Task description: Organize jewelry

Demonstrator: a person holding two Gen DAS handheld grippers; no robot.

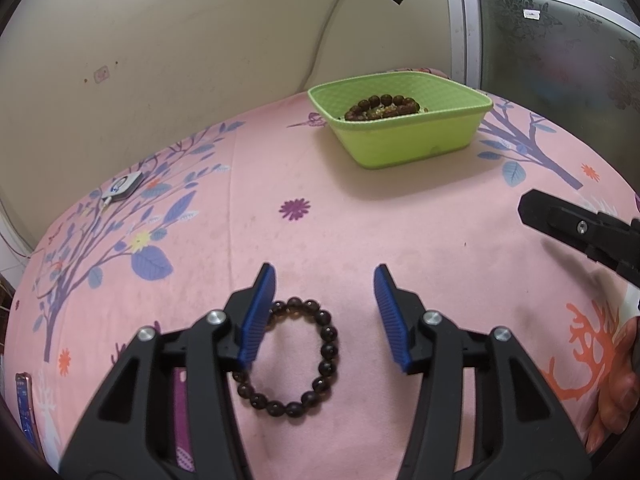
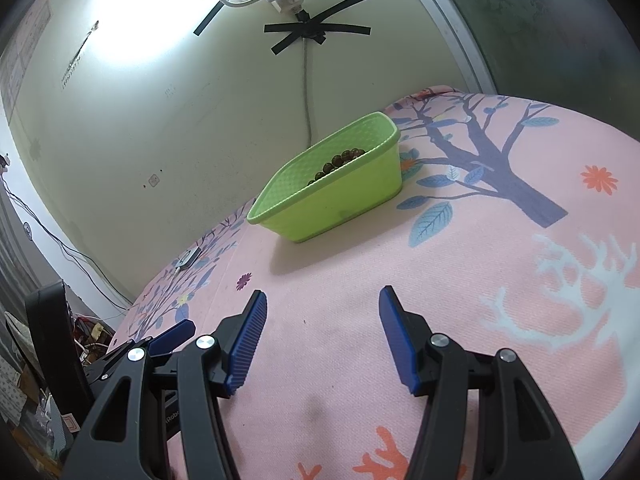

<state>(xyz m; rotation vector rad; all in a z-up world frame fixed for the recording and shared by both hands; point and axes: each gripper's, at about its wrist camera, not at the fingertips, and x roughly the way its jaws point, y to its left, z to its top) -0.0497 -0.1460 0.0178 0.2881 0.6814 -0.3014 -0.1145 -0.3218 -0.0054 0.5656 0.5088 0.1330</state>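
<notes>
A dark beaded bracelet (image 1: 304, 360) lies flat on the pink sheet, between my left gripper's blue pads. My left gripper (image 1: 324, 280) is open; its left pad overlaps the bracelet's left side. A green basket (image 1: 416, 148) stands further back and holds brown beaded bracelets (image 1: 382, 106). My right gripper (image 2: 322, 300) is open and empty above the sheet; the basket (image 2: 340, 200) with beads (image 2: 340, 160) lies ahead of it. The right gripper's black body (image 1: 580, 232) shows at the right edge of the left wrist view.
The pink floral bed sheet (image 1: 400, 232) runs up to a cream wall. A small white device with a cable (image 1: 122, 188) lies at the sheet's far left. A phone (image 1: 26, 408) lies at the near left edge. A glass door (image 1: 560, 40) stands at right.
</notes>
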